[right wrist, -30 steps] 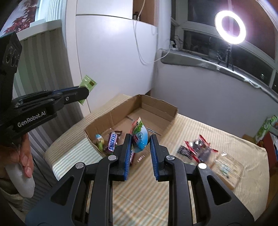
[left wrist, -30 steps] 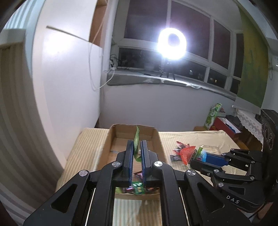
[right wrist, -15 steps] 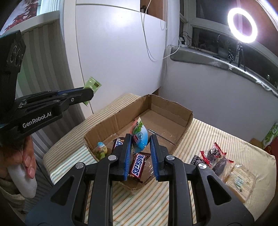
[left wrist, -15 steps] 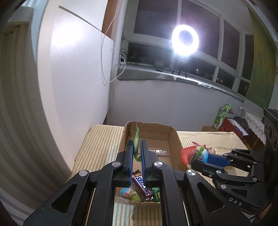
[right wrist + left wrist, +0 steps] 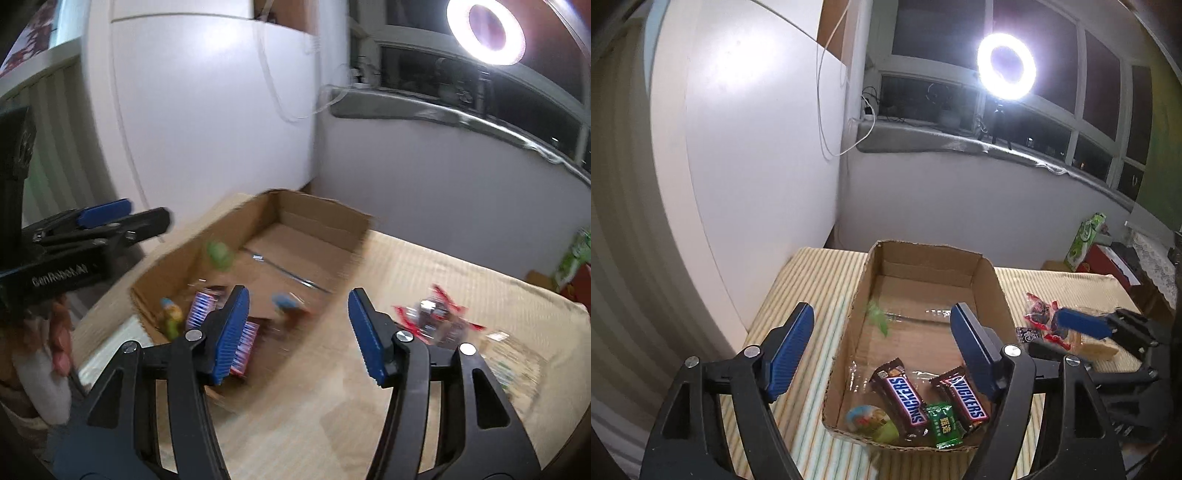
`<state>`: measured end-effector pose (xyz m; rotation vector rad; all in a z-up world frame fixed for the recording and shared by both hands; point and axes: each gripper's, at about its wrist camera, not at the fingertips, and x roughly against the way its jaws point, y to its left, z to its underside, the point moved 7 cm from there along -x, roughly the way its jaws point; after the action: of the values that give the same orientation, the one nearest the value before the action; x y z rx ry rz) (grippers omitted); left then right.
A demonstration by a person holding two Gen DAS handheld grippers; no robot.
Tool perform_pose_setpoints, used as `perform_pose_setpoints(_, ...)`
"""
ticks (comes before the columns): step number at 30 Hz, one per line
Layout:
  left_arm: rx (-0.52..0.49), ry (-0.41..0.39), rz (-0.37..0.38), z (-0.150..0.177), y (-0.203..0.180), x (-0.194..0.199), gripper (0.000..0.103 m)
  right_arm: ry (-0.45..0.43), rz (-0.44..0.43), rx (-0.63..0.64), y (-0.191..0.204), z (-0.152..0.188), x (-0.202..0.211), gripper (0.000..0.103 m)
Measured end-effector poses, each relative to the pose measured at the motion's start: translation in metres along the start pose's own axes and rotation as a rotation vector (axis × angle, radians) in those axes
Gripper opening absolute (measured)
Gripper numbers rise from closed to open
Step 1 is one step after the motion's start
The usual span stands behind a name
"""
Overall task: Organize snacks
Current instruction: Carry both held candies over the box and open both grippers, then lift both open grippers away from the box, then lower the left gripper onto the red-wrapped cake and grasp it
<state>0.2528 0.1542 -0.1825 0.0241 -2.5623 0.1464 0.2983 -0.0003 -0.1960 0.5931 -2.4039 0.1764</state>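
Observation:
A brown cardboard box (image 5: pixel 991 284) sits on a striped cloth. Inside lie two Snickers bars (image 5: pixel 903 397), a small green packet (image 5: pixel 943 424) and a round egg-shaped snack (image 5: pixel 866 415). My left gripper (image 5: pixel 882 347) is open above the box, and a blurred green packet (image 5: pixel 877 317) is falling in mid-air below it. My right gripper (image 5: pixel 299 328) is open over the box's right edge (image 5: pixel 343 273), with a blurred blue-and-red packet (image 5: pixel 286 304) dropping beneath it. The green packet also shows in the right wrist view (image 5: pixel 219 254).
Several loose snack packets, red (image 5: pixel 1039 315) and clear (image 5: pixel 509 354), lie on the cloth to the right of the box. A white wall panel stands at the left. A ring light (image 5: pixel 1006 66) shines at the window. A green carton (image 5: pixel 1087 240) stands far right.
Both grippers opened. The left let go of the green packet and the right let go of the blue-and-red packet; both are dropping into the box. Both grippers moved closer over the box.

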Motion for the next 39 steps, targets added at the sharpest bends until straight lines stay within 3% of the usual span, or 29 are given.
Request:
perform_pose_setpoints(4, -0.022, 0.002, 0.022, 0.0, -0.015, 0.002, 0.076, 0.042, 0.071, -0.071, -0.042, 0.022, 0.008, 0.058)
perform_pose_setpoints(9, -0.034, 0.009, 0.051, 0.001, -0.032, 0.001, 0.076, 0.052, 0.097, -0.098, -0.065, 0.038, 0.014, 0.058)
perform_pose_setpoints(18, -0.044, 0.034, 0.052, -0.002, -0.051, -0.003, 0.076, 0.112, 0.062, -0.152, -0.083, 0.075, -0.005, 0.058)
perform_pose_setpoints(21, -0.06, 0.054, 0.093, 0.002, -0.075, -0.006, 0.076, 0.129, 0.025, -0.168, -0.089, 0.082, -0.014, 0.058)
perform_pose_setpoints(28, -0.079, 0.104, 0.212, 0.014, -0.133, -0.017, 0.076, 0.101, -0.046, -0.203, -0.104, 0.064, -0.027, 0.058)
perform_pose_setpoints(31, -0.048, 0.112, 0.218, 0.014, -0.137, -0.024, 0.076, 0.107, -0.047, -0.191, -0.106, 0.053, -0.038, 0.058)
perform_pose_setpoints(36, 0.074, 0.133, 0.252, 0.017, -0.137, -0.031, 0.076, 0.199, -0.004, -0.225, -0.123, 0.055, -0.066, 0.058)
perform_pose_setpoints(39, 0.097, 0.131, 0.265, 0.023, -0.141, -0.029, 0.076, 0.21, 0.001, -0.231, -0.13, 0.055, -0.066, 0.053)
